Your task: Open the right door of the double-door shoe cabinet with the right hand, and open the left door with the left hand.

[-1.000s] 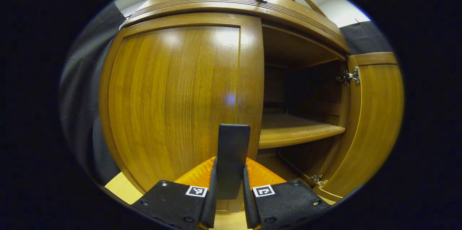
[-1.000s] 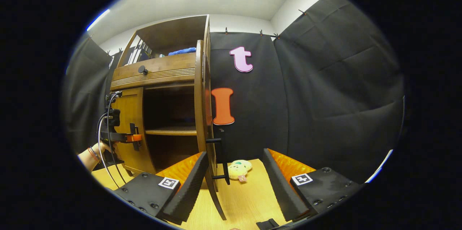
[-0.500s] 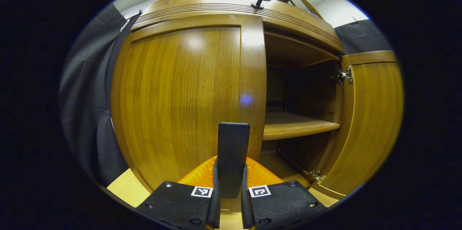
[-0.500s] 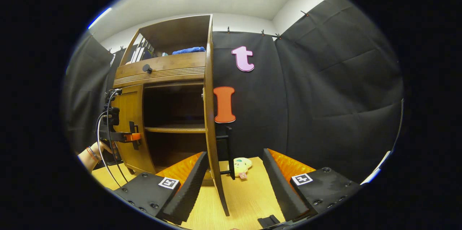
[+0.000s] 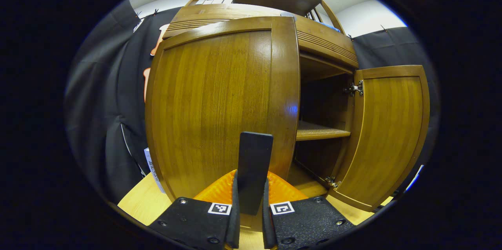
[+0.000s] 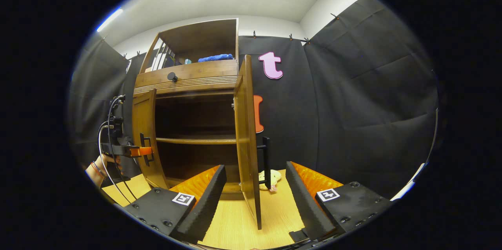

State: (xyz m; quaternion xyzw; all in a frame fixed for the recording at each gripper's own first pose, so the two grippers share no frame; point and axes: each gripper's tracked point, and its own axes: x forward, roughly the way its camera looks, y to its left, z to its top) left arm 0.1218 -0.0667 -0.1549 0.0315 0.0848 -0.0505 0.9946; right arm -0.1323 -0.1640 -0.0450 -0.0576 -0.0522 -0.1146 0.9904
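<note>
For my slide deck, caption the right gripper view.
Open right gripper faces the open right door; left gripper grips the left door handle.

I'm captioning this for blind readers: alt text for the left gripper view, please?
The left tongs grip the dark handle of the cabinet's left door, swung partly open. Beside it, the right door stands wide open, showing a shelf.

light: bright overhead | glare: sheen on left door (image 5: 219, 101) | cabinet interior dark | edges: fisheye bending | focus: sharp
</note>
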